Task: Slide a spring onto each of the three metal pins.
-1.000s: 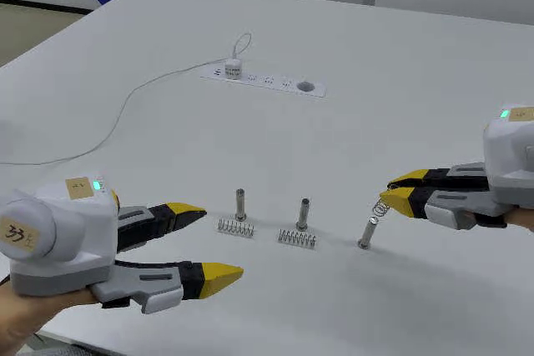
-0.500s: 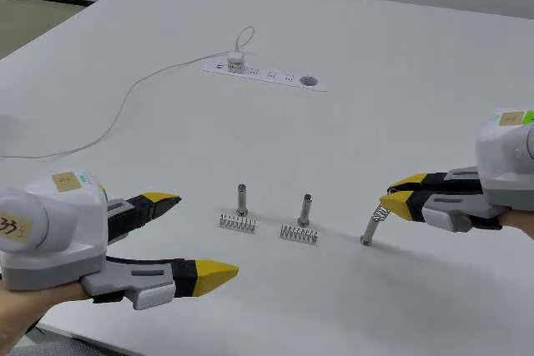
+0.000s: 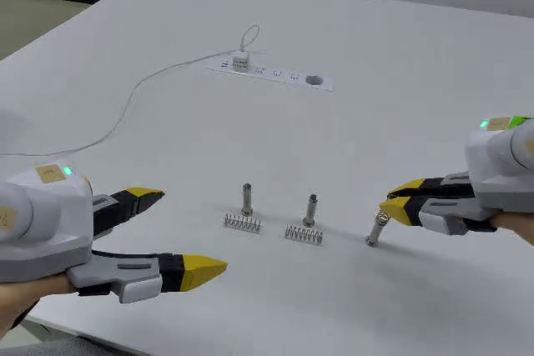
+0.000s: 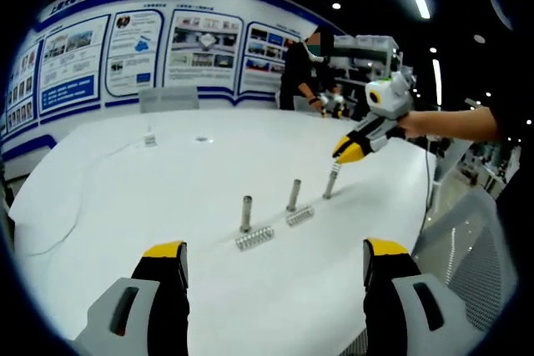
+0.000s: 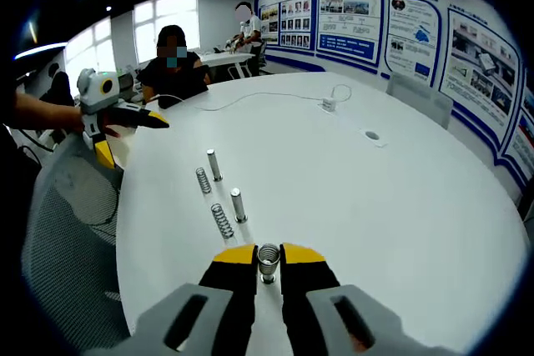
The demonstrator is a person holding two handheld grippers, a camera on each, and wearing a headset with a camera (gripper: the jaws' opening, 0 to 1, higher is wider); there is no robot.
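Right gripper (image 3: 392, 203): I am clenching it on the held spring (image 5: 268, 258), whose open end is showing between the yellow tips in the right gripper view. Held spring, position: a second ago it was hanging slanted from my tips down to the head of the right pin (image 3: 373, 233). Now I am bringing the tips lower and closer, and the coil is sitting bunched over the pin's top, with the shaft below it bare. The pin is leaning toward my tips rather than standing straight. Meaning, as I judge it: the first threading is starting, not finishing. The coil is needing to travel down the shaft before I let go, and the lean is risking a tip-over. Left gripper (image 3: 190, 231): I am keeping it released, jaws wide apart, hovering above the table (image 3: 400, 64) well clear of the parts and grasping nothing. Middle pin (image 3: 311, 208) and left pin (image 3: 247, 198): standing upright, bare. Middle spring (image 3: 304, 234) and left spring (image 3: 242, 222): lying flat, each just in front of its pin, waiting. Count, by my reading: none of the three fully seated yet.
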